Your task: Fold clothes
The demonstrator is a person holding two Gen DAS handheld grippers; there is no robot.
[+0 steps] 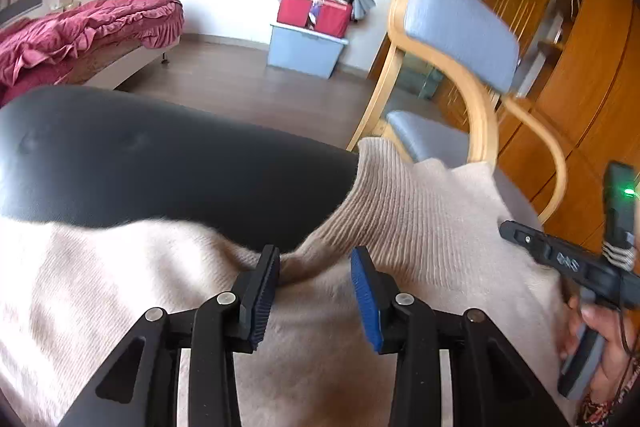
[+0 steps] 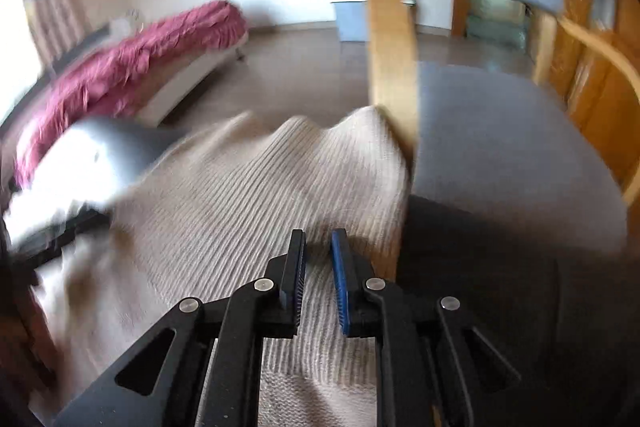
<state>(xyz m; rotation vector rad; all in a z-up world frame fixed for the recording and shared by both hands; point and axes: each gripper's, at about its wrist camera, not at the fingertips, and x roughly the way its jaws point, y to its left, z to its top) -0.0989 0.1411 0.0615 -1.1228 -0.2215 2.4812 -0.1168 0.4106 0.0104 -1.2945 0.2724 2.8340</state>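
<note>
Sweater (image 1: 400, 195), beige ribbed knit, lies spread over our dark desk (image 1: 160, 163), one edge near the wooden chair (image 1: 460, 39) with the blue-grey pads. Left tool (image 1: 316, 267): jaws part-spread, a bunched fold of sweater between them touching the left pad; we cannot tell if it is actually pinched. Right tool (image 2: 319, 247): jaws nearly together just above the knit near its right edge, narrow gap, nothing clamped that we can see; view is motion-blurred. Hand (image 1: 608, 331) holding the right tool shows in the left view. Bed (image 1: 80, 31) with red cover behind.
</note>
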